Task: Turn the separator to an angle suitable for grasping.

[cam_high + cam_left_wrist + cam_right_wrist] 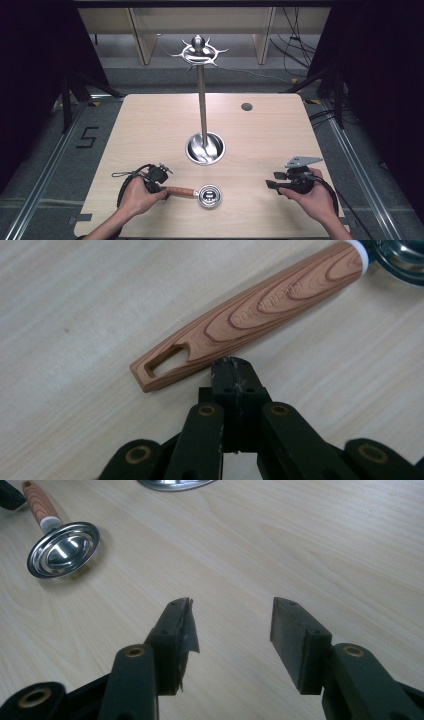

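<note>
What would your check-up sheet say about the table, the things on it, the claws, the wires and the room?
Surface: pale wooden table, bare, small dark round hole.
Job's things: shiny metal ladle with wood-grain handle lying flat; tall steel hook stand on round base.
Clutter: nothing seen.
Claws: left claw shut, empty, beside the handle's slotted end; right claw open, empty.
Cables: black cable loops from left claw; cables on floor behind.
Surroundings: dark curtains, grey floor, wooden frame.
</note>
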Available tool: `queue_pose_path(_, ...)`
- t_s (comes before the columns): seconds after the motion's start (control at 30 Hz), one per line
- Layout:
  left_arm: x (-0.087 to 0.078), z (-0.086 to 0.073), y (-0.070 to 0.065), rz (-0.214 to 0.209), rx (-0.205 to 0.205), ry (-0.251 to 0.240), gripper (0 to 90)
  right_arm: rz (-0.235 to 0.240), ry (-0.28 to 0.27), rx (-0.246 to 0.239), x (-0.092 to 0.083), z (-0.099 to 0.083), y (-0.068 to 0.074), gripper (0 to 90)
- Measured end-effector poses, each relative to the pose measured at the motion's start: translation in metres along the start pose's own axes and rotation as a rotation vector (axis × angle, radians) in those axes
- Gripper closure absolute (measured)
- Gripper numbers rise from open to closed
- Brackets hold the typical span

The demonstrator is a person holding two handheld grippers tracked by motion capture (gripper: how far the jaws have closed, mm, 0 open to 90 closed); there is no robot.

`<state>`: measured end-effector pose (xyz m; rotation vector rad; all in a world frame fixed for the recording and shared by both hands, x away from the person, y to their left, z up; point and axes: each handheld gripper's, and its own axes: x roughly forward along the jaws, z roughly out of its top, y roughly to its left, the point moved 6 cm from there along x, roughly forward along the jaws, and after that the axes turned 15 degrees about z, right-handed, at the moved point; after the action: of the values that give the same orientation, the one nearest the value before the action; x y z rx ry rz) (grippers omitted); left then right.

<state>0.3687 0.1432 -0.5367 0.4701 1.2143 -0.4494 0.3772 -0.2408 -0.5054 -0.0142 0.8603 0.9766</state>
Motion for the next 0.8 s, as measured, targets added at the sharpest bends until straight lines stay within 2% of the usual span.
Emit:
queue_pose_path(0.07,0.002,0.006,0.002,0.0,-0.02,0.009,89.2,0.0,0.001,-0.011,0.0,0.0,-0.001,51.3)
queue_pose_path(0.1,0.004,0.01,0.001,0.003,-0.05,-0.001,89.2,0.0,0.004,-0.003,0.0,0.0,0.0,51.3)
queue_pose_path(0.17,0.005,0.014,0.006,0.017,-0.015,0.023,89.2,-0.001,0.0,-0.011,0.0,0.0,-0.001,51.3)
queue_pose_path(0.2,0.007,0.017,0.006,0.017,-0.032,0.018,89.2,0.0,0.0,-0.007,0.0,0.0,0.0,51.2)
queue_pose_path(0.3,0.008,0.023,0.01,0.022,-0.034,0.024,89.2,0.0,0.001,-0.007,-0.001,0.0,-0.001,51.3)
queue_pose_path(0.33,0.011,0.032,0.011,0.025,-0.099,0.006,89.2,-0.001,0.023,-0.003,-0.002,-0.001,-0.001,51.3)
queue_pose_path(0.37,0.011,0.035,0.014,0.031,-0.102,0.009,89.2,-0.003,0.02,-0.003,-0.002,-0.001,-0.001,51.2)
queue_pose_path(0.43,0.013,0.045,0.017,0.032,-0.099,-0.016,89.2,-0.007,0.019,-0.004,-0.002,-0.001,-0.001,51.3)
queue_pose_path(0.47,0.012,0.048,0.019,0.038,-0.083,0.005,89.2,-0.003,0.015,-0.004,-0.002,-0.001,-0.001,51.2)
queue_pose_path(0.5,0.012,0.053,0.016,0.039,-0.128,-0.007,89.2,-0.004,-0.032,0.001,0.002,0.001,0.0,51.2)
queue_pose_path(0.53,0.013,0.057,0.017,0.048,-0.107,-0.012,89.2,-0.003,-0.027,0.002,0.002,0.0,0.0,51.2)
queue_pose_path(0.57,0.014,0.06,0.014,0.047,-0.138,-0.019,89.1,-0.003,-0.019,0.001,0.001,0.0,0.0,51.2)
queue_pose_path(0.6,0.016,0.065,0.013,0.048,-0.134,-0.025,89.1,-0.002,0.008,-0.003,-0.001,-0.001,-0.001,51.2)
queue_pose_path(0.63,0.016,0.065,0.013,0.048,-0.134,-0.025,89.0,-0.002,0.008,-0.003,-0.001,-0.001,-0.001,51.2)
queue_pose_path(0.67,0.019,0.071,0.012,0.046,-0.113,-0.029,88.5,0.009,0.028,0.016,-0.003,-0.002,0.001,51.2)
queue_pose_path(0.7,0.02,0.075,0.012,0.051,-0.109,-0.034,88.2,0.008,0.021,0.016,-0.003,-0.002,0.001,51.2)
queue_pose_path(0.73,0.022,0.078,0.009,0.043,-0.127,-0.036,88.0,0.003,0.019,0.0,-0.003,-0.001,-0.001,51.2)
queue_pose_path(0.77,0.023,0.081,0.009,0.044,-0.118,-0.046,87.9,0.003,0.014,-0.005,-0.003,-0.001,-0.001,51.2)
queue_pose_path(0.8,0.023,0.083,0.006,0.041,-0.137,-0.04,87.8,-0.002,0.01,-0.004,-0.004,-0.001,-0.001,51.2)
